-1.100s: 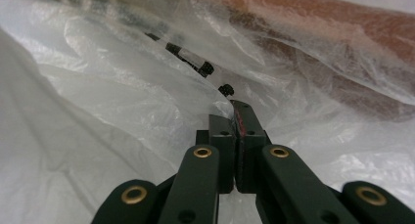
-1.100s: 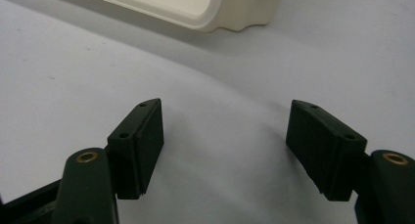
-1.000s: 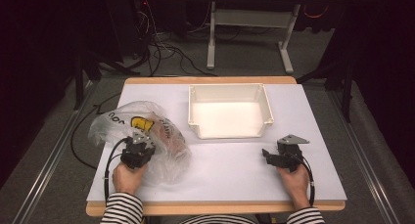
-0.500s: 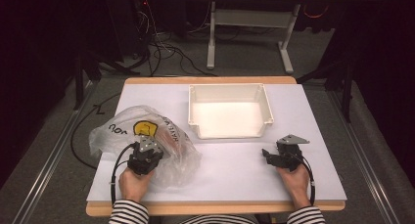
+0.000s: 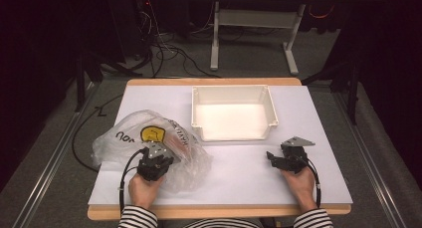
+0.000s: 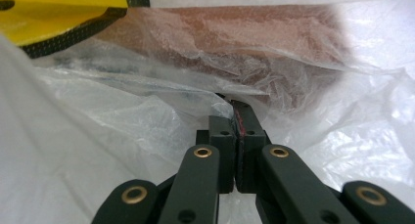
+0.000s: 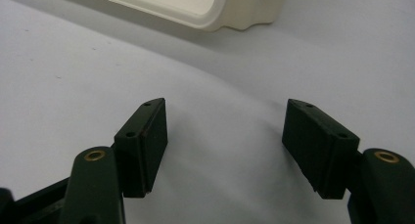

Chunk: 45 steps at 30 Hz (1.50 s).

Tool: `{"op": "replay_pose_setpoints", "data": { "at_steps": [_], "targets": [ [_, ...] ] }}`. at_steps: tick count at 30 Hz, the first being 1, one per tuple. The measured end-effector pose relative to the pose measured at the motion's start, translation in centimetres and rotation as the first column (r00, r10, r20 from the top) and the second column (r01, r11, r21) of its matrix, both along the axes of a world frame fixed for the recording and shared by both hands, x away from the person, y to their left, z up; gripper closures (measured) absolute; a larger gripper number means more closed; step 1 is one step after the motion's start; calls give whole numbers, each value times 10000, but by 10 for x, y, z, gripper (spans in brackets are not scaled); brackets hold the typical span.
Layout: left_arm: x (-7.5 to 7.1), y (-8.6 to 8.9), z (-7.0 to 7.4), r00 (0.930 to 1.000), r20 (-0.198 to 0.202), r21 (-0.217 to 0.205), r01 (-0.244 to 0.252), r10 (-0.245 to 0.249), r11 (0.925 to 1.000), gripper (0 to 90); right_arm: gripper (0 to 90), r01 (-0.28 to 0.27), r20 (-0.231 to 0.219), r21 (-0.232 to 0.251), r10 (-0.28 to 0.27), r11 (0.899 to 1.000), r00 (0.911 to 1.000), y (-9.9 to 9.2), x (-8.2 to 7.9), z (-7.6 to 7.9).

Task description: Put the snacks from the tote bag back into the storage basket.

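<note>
A clear crumpled plastic bag (image 5: 124,138) with a yellow smiley print (image 5: 152,134) lies at the table's left. Something brown (image 6: 220,43) shows through its film. My left gripper (image 5: 160,152) is shut on a fold of the bag (image 6: 98,136), and in the left gripper view the jaws (image 6: 234,117) meet with film pinched between them. My right gripper (image 5: 271,158) rests near the table's front right, pointing left. Its jaws (image 7: 225,121) stand open over bare white table with nothing between them, and they have just been closing slightly.
A white empty tray (image 5: 196,113) stands at the middle back of the white table (image 5: 239,163), and its rounded corner (image 7: 215,13) lies ahead of my right gripper. Cables and a desk frame (image 5: 249,19) are on the floor beyond the table.
My left gripper has moved to the right and a little toward the front edge, dragging the bag with it. The right hand has stayed in place.
</note>
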State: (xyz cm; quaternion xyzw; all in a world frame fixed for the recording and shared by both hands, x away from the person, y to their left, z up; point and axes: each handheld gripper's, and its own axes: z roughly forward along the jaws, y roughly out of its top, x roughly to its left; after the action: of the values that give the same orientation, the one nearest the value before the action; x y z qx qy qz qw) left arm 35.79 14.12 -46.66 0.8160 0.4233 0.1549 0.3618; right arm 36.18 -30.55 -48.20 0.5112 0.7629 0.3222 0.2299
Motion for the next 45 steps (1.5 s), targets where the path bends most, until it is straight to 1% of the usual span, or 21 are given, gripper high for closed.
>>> {"op": "replay_pose_setpoints", "data": {
  "at_steps": [5,8,9,11,15,23,24,25,26,27,28,29,32,37,38,39,40,41,43,44,45],
  "targets": [
    [-1,-8,0,9998,-14,-75,185,-185,9998,890,343,-1,-17,0,1,10000,10000,0,0,0],
    [-3,-10,0,9997,9,-148,258,-258,9996,890,402,-179,48,-65,179,9998,9998,2,-1,1],
    [-4,-11,0,9997,25,-164,258,-258,9995,890,402,-179,48,-65,179,9998,9998,2,-1,1],
    [-5,-14,0,9994,14,-193,345,-345,9992,890,423,-198,154,-268,202,9994,9997,4,-4,2],
    [-6,-18,0,9991,58,-199,413,-412,9989,890,441,-238,67,-283,240,9993,9997,6,-7,4],
    [-11,-25,-2,9985,85,-398,541,-538,9977,890,466,-441,271,122,437,9990,9987,5,-17,14],
    [-12,-26,-2,9984,98,-389,556,-553,9977,890,467,-504,338,150,499,9986,9982,6,-19,16],
    [-13,-28,-1,9982,108,-478,586,-582,9971,890,466,-571,387,284,560,9980,9977,7,-22,18],
    [-13,-28,-1,9982,108,-478,586,-582,9971,890,466,-571,387,284,560,9980,9977,7,-22,18],
    [-15,-30,-1,9978,105,-520,652,-648,9965,890,461,-775,388,378,760,9963,9964,11,-25,19],
    [-15,-30,-1,9978,105,-520,652,-648,9965,890,461,-775,388,378,760,9963,9964,11,-25,19],
    [-17,-32,-1,9976,108,-496,695,-691,9963,889,460,-1034,404,345,1020,9940,9940,16,-29,20],
    [-18,-35,-1,9971,113,-490,762,-758,9959,889,457,-1317,406,561,1295,9897,9907,25,-34,21],
    [-23,-43,-1,9958,195,-484,899,-890,9948,889,454,-2046,515,698,2013,9764,9782,43,-43,26],
    [-23,-43,-1,9958,195,-484,899,-890,9948,889,454,-2046,515,698,2013,9764,9782,43,-43,26],
    [-24,-46,-1,9950,179,-465,985,-978,9940,889,451,-2344,599,702,2305,9696,9712,49,-45,29],
    [-24,-46,-1,9950,179,-465,985,-978,9940,889,451,-2344,599,702,2305,9696,9712,49,-45,29],
    [-25,-49,-2,9945,196,-454,1040,-1032,9935,889,444,-2630,593,872,2586,9608,9642,55,-46,31],
    [-26,-51,-2,9938,230,-427,1093,-1084,9931,889,440,-2794,626,955,2744,9554,9596,59,-46,33],
    [-26,-51,-2,9938,230,-427,1093,-1084,9931,889,440,-2794,626,955,2744,9554,9596,59,-46,33],
    [-27,-54,-2,9934,244,-446,1133,-1123,9926,889,435,-3008,702,1020,2947,9482,9530,65,-47,35]
  ]
}}
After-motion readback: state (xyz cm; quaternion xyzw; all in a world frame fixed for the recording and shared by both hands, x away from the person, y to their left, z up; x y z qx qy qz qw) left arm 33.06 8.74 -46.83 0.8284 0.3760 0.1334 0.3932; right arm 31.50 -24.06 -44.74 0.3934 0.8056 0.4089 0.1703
